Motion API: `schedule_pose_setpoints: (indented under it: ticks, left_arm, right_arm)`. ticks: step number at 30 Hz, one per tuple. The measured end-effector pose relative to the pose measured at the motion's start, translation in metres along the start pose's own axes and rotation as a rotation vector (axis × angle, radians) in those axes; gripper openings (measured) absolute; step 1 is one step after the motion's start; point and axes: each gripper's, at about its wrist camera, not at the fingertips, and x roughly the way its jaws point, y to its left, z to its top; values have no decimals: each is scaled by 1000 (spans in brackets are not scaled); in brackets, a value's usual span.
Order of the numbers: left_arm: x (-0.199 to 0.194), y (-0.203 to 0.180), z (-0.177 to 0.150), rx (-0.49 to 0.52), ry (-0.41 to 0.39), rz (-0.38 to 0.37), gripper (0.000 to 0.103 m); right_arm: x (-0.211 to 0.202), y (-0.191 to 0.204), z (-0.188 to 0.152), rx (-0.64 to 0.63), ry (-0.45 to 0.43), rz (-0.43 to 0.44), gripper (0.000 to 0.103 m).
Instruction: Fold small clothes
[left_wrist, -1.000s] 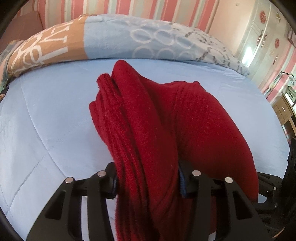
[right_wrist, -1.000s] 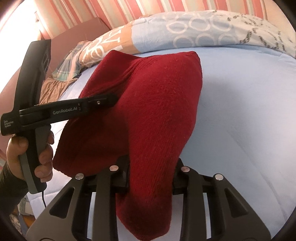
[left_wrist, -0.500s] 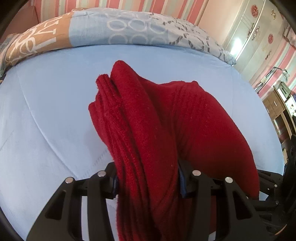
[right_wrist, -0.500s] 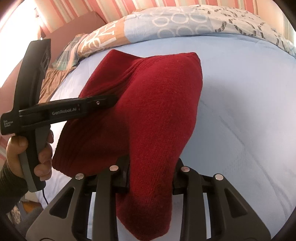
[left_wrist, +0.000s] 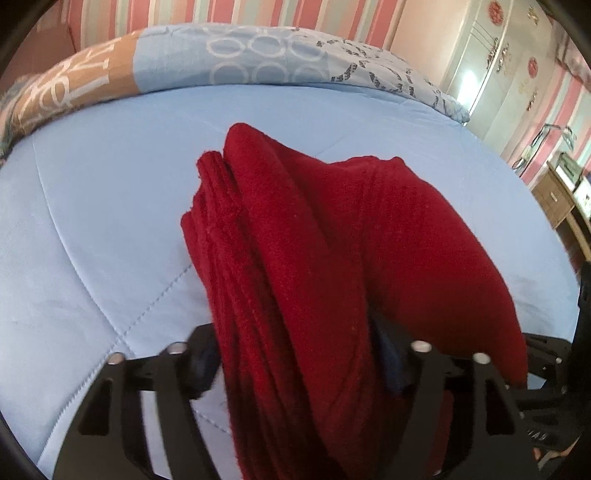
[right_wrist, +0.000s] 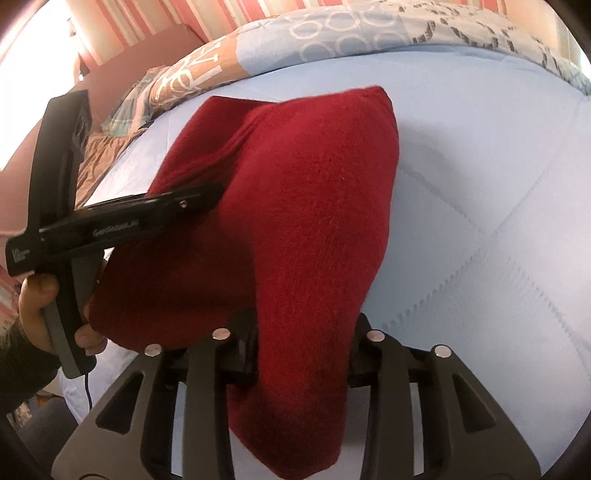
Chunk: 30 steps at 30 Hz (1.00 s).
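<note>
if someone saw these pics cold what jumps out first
The deep red knit garment dominates the middle of both views, bunched in folds and pinched between the fingers of the left gripper and the right gripper. Beneath it spreads the pale blue quilted bedspread, with a patterned pillow at the far edge against pink striped walls.

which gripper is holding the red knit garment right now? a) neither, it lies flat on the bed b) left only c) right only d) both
d: the red knit garment is pinched in the left gripper and also in the right gripper, hanging above the blue bedcover.
</note>
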Motion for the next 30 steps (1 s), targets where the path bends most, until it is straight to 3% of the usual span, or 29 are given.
schedule_pose_setpoints:
  ticks: [5,10,12,14,15,17,19,25,30]
  left_arm:
    - [-13,4,7,18,10,-2,76]
    - [-63,-7,-3,128,-49,50,75]
    - [-84,-16,-17,195,-94,112,75]
    - [-88,-21,-29,242,-102,161,75]
    - [-87,-23,-37,265,-102,184,75]
    - [-78,-23,-48,281,-74,209,75]
    - [-66,-21,-57,291,-50,221,75]
    - [-45,0,-65,242,-26,207,77]
    - [-38,23,-68,156,-23,142,87]
  right_arm:
    - [-11,7,13,34,22,31,48]
    - [-44,17,14,-9,5,17,71]
    - [-64,24,10,-51,-51,-38,81]
    - [-78,34,5,-119,-124,-147,86]
    - [-81,41,2,-174,-153,-252,86]
    - [-74,44,-4,-219,-151,-373,86]
    - [-65,38,-10,-211,-114,-400,86]
    - [-42,11,-22,-147,-53,-385,85]
    - [-30,-18,-27,-1,-38,-297,93]
